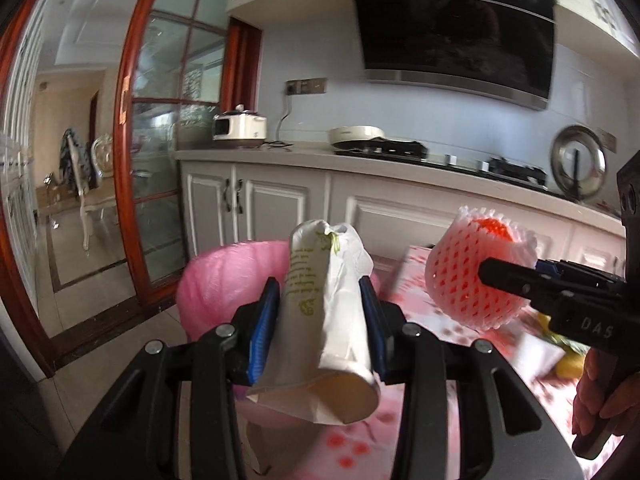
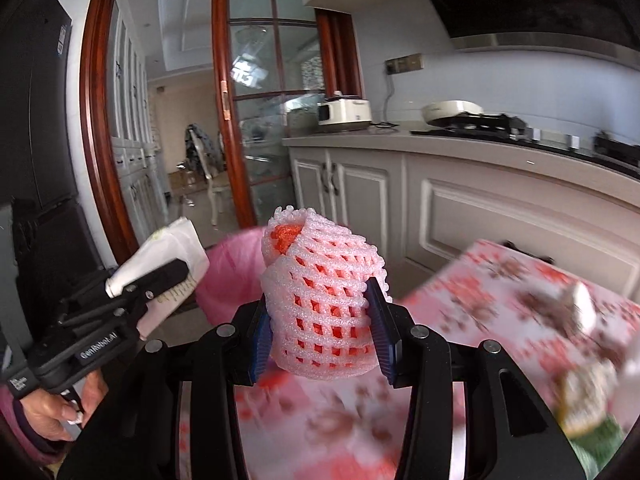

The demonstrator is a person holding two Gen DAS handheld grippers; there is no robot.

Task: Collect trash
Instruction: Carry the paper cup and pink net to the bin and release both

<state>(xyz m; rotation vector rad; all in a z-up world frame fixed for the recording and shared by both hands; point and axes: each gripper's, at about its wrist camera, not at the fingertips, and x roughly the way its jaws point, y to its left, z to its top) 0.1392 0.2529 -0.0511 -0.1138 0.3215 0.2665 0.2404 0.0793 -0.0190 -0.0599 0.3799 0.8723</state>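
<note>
Where pads press, tool (image 2: 318, 320) clamps net (image 2: 320, 304).

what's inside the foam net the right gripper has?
The right gripper is shut on the foam net. Through its top opening and mesh holes something orange-red shows. Whether that is fruit or more foam can't be told; the net covers the rest.

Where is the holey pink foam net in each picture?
Left wrist view: the foam net is on the right, pinched in the right claw that reaches in from the edge.
Right wrist view: the foam net is in the middle, clamped between that claw's own blue pads.
Shared landmark: the pink trash bag sits behind the net, to its left, in both views.
</note>
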